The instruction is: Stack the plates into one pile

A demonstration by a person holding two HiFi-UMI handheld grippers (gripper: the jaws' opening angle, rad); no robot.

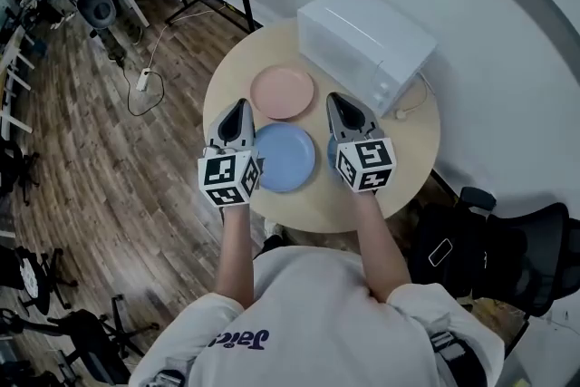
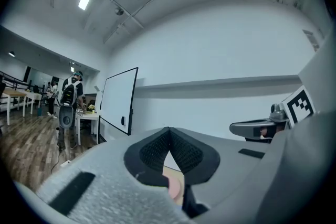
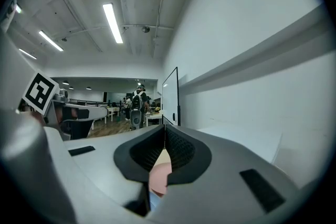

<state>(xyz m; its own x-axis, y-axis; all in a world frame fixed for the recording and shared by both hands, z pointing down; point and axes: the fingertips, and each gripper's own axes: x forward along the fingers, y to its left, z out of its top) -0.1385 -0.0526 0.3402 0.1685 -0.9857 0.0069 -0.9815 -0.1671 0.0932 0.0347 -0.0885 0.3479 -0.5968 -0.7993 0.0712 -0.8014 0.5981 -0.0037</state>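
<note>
Two round plates, so no long axis to give, both flat and face up on the round counter (image 1: 415, 149): blue plate (image 1: 288, 157) near, between the two grippers, and pink plate (image 1: 283, 92) just beyond it, left of a white box (image 1: 367, 45); can't tell if the rims touch. Left hand-held gripper (image 1: 238, 107) and right hand-held gripper (image 1: 338, 100) both have jaws pressed together on nothing, one either side of the plates. The left one's body covers the blue plate's left rim, and each gripper view catches only a pink sliver under the jaws.
</note>
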